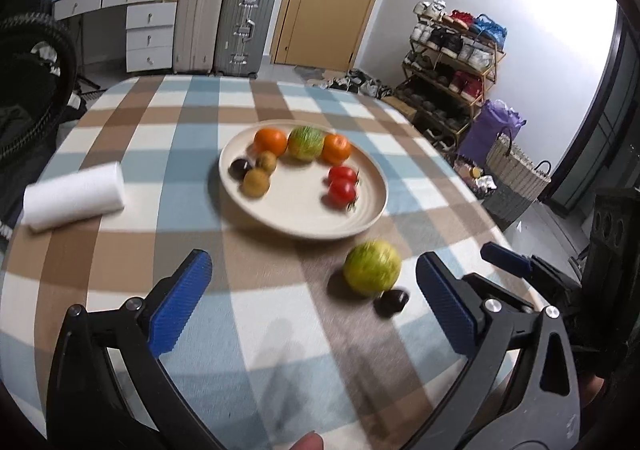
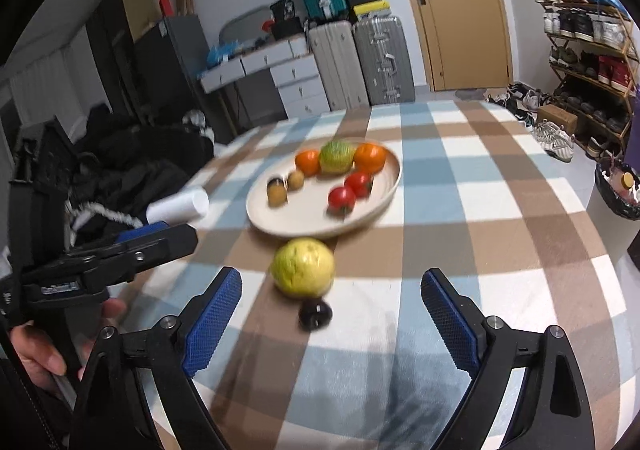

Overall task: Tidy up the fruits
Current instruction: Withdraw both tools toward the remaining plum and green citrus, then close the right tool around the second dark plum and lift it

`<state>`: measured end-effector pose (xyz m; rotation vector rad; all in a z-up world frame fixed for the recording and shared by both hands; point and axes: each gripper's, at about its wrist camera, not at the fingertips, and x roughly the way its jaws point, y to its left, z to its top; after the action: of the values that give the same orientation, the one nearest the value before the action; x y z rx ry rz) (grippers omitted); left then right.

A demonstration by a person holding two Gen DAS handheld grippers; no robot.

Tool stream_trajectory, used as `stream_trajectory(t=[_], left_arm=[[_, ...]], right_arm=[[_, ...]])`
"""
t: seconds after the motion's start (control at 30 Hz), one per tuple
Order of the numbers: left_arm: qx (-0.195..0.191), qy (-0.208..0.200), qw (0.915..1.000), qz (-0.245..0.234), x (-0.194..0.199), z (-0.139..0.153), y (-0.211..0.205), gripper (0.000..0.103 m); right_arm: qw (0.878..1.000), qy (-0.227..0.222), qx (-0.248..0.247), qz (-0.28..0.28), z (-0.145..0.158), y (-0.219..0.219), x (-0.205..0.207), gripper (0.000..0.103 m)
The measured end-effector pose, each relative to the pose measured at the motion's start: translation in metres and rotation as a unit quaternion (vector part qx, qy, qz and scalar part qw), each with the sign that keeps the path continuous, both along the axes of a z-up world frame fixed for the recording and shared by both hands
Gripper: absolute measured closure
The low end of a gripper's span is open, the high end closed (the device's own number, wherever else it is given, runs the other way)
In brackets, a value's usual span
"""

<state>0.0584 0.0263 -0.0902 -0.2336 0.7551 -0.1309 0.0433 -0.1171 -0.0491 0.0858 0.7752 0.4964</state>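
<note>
Spread right gripper (image 2: 331, 324) frames dark fruit (image 2: 315, 314), frame centre; green fruit (image 2: 303, 267) just above; left gripper (image 1: 314, 300) likewise spread

Both grippers held wide open, empty.

The left gripper (image 1: 314, 292) has its blue pads spread far apart, gripping nothing; the right gripper (image 2: 332, 308) is spread likewise. A hand (image 2: 44, 346) grasps the left gripper's handle, off the right gripper's left side.
</note>
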Motion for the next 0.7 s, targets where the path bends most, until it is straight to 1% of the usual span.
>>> stream_trajectory(t=[0.17,0.3,0.47,0.53,0.63,0.67,0.7], left_arm=[[-0.006,0.025,0.9996,0.009,-0.007,-0.021,0.008,0.001],[-0.008,0.038,0.9991,0.015,-0.008,-0.031,0.016,0.001],[-0.013,0.047,0.9986,0.02,-0.005,-0.039,0.022,0.001],[-0.015,0.052,0.9984,0.019,-0.003,-0.041,0.023,0.001],[-0.019,0.058,0.998,0.019,0.001,-0.044,0.023,0.001],[-0.02,0.059,0.9979,0.018,0.002,-0.044,0.023,0.001],[-0.021,0.06,0.9978,0.018,0.003,-0.045,0.023,0.001]], right_arm=[[1.0,0.018,-0.013,0.017,-0.015,0.012,0.002,0.012],[0.999,0.04,-0.02,0.024,-0.028,0.019,0.01,0.024],[0.998,0.057,-0.019,0.032,-0.035,0.026,0.014,0.032],[0.997,0.064,-0.02,0.038,-0.037,0.028,0.017,0.041],[0.997,0.07,-0.023,0.036,-0.038,0.03,0.02,0.043],[0.997,0.071,-0.024,0.035,-0.039,0.029,0.02,0.045],[0.996,0.074,-0.025,0.034,-0.039,0.029,0.022,0.049]])
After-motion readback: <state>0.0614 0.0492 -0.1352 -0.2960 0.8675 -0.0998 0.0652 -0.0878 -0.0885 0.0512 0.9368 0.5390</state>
